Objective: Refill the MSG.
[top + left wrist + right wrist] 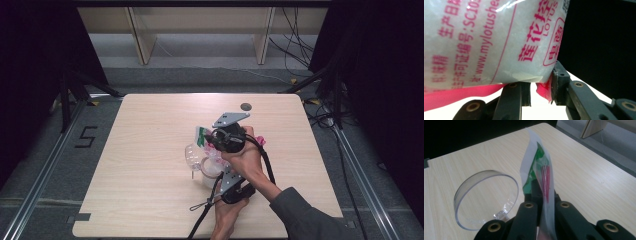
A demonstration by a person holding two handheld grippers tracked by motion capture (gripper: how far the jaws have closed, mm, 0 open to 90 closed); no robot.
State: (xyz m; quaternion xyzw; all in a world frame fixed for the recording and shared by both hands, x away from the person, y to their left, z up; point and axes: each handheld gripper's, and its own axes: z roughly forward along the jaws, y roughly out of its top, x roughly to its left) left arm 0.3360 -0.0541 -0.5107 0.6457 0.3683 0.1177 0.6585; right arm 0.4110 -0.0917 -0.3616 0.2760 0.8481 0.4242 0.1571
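A bag of white grains (pixel 486 42) with pink print stands between the two grippers over the middle of the table. In the left gripper view the left gripper (pixel 540 80) is shut on the bag's lower end, and the pink bottom seam hangs between its jaws. The right gripper (pixel 544 195) is shut on the bag's flat top film (pixel 541 170), which has green and red print. In the high view the right gripper (pixel 214 137) reaches in above the left gripper (pixel 227 181), with the bag (pixel 214 159) between them. A clear round plastic vessel (pixel 486 200) lies just left of the bag.
A pale wooden table (pixel 150 200) has bare wood all around the hands. A small dark disc (pixel 245 106) sits near its far edge. Black cables trail from the grippers toward the near edge. Wooden legs and floor cables lie beyond the table.
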